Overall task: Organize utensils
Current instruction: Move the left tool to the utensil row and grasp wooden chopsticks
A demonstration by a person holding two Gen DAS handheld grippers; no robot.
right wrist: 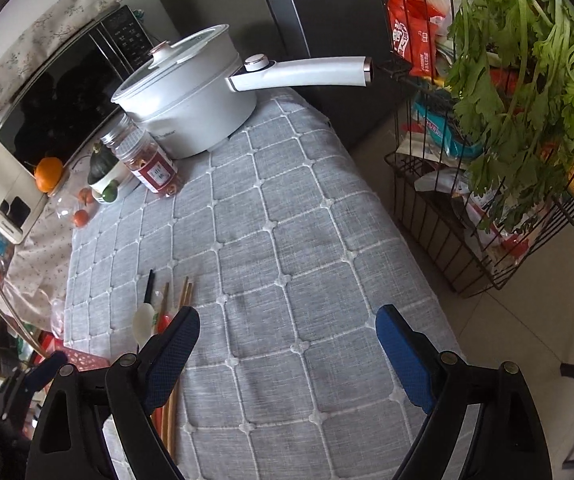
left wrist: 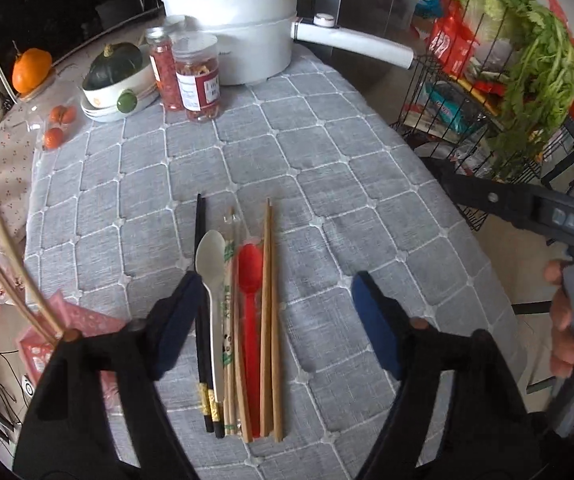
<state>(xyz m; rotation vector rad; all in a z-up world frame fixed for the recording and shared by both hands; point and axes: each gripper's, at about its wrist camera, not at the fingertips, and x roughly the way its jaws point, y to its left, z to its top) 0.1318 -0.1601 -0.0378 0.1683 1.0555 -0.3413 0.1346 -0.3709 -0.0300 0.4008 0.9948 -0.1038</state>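
Observation:
On the grey quilted cloth (left wrist: 327,160) a row of utensils lies side by side: black chopsticks (left wrist: 200,232), a white spoon (left wrist: 211,256), paper-wrapped chopsticks (left wrist: 229,304), a red spoon (left wrist: 250,268) and wooden chopsticks (left wrist: 269,280). My left gripper (left wrist: 277,320) hovers over them, open, its blue pads clear of the row that lies between them. The right gripper (right wrist: 289,356) is open over bare cloth; the wooden chopsticks (right wrist: 185,294) and white spoon (right wrist: 145,320) lie just past its left finger.
A white pot (left wrist: 243,32) with a long handle, two jars (left wrist: 197,80), a squash in a bowl (left wrist: 117,64) and small oranges stand at the table's far end. A wire rack with greens (left wrist: 527,100) stands off the right edge. A pink basket (right wrist: 83,360) sits off the left edge.

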